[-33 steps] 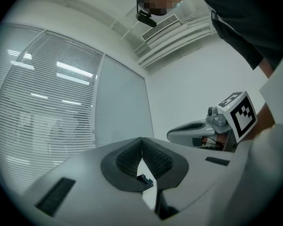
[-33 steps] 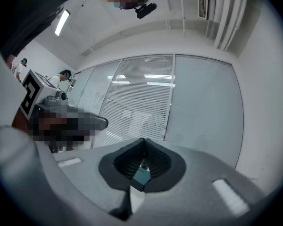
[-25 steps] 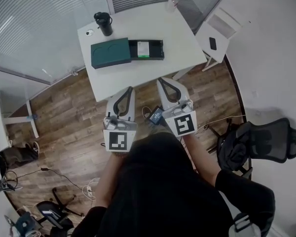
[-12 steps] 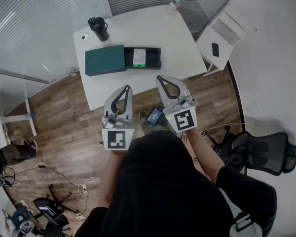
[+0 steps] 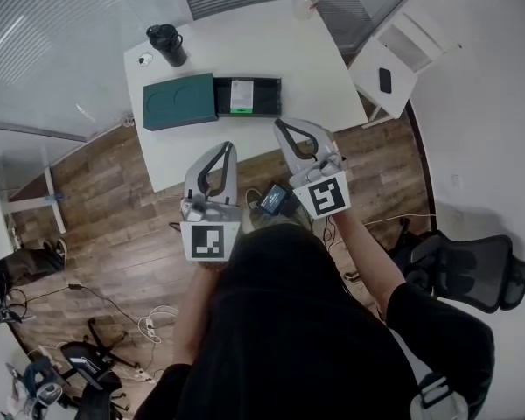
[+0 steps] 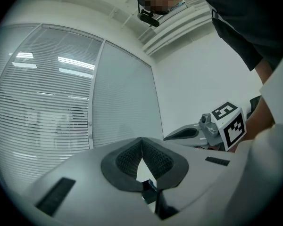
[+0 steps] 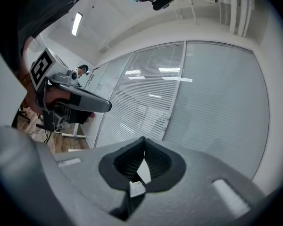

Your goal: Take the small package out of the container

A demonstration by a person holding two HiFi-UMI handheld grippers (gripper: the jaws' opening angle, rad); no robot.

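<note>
Head view: the small package (image 5: 240, 95) in the container (image 5: 268, 95), ahead of the left gripper (image 5: 227, 146) and right gripper (image 5: 279, 123), points lengthwise away; both are level, jaws together, empty.

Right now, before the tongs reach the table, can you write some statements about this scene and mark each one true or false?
1. The left tongs and the right tongs are both shut and empty. True.
2. The small package lies inside the open container. True.
3. The black mug stands right of the container. False: it stands beyond the green lid, to the left.
4. The right tongs touch the small package. False: they are short of the container, near the table edge.
</note>
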